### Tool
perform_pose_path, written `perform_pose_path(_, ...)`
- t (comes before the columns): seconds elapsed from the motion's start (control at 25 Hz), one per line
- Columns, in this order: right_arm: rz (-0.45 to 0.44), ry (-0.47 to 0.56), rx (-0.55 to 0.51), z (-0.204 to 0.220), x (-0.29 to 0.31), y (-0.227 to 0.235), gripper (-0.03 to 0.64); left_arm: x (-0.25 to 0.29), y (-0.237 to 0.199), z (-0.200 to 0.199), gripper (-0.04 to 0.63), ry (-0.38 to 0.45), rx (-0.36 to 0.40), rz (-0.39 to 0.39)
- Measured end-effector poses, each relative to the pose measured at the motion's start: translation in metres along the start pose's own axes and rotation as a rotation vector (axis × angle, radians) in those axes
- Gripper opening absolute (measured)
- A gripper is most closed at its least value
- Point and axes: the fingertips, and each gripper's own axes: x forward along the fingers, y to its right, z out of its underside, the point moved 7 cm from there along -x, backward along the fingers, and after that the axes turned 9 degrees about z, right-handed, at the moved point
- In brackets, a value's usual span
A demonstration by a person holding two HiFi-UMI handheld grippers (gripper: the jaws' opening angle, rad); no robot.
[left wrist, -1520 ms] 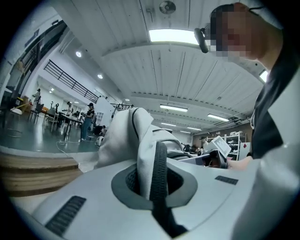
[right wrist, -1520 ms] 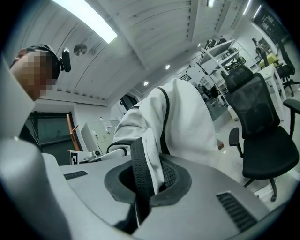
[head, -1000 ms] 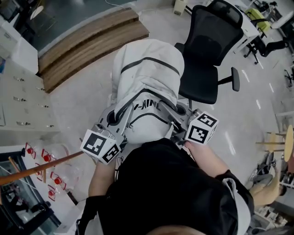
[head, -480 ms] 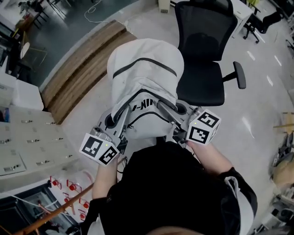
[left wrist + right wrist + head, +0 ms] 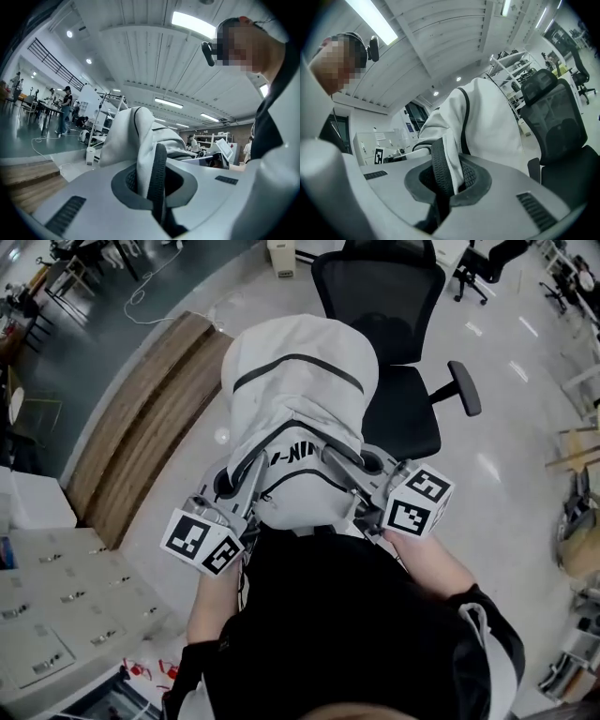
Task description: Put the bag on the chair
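A white backpack (image 5: 300, 399) with black trim hangs in the air in front of the person, carried by both grippers. My left gripper (image 5: 230, 486) is shut on the bag's black-edged left strap (image 5: 157, 173). My right gripper (image 5: 370, 465) is shut on the right strap (image 5: 440, 171). A black mesh office chair (image 5: 408, 418) stands just beyond the bag and slightly to its right, its seat partly hidden by the bag. The right gripper view shows the chair's backrest (image 5: 555, 119) close behind the bag (image 5: 487, 126).
Wooden steps (image 5: 141, 427) run along the floor to the left. White cabinets (image 5: 56, 606) stand at the lower left. Other chairs and desks (image 5: 487, 259) sit at the top right, and furniture (image 5: 577, 531) lines the right edge. Shiny floor surrounds the chair.
The person has carried the bag toward the chair and turned; the chair has shifted from right of the bag to nearly straight behind it. Both grippers keep their hold on the straps.
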Motion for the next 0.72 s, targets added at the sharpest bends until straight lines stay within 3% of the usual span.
perform_pose_path(0.28, 0.155, 0.043, 0.022, -0.022, 0.07, 0.016, 0.029, 0.026, -0.097, -0.015, 0.017, -0.023, -0.037, 0.155)
perform_pose_path(0.72, 0.303, 0.189, 0.062, -0.048, 0.183, 0.0, 0.029, 0.03, -0.231, -0.071, 0.017, -0.036, 0.041, 0.361)
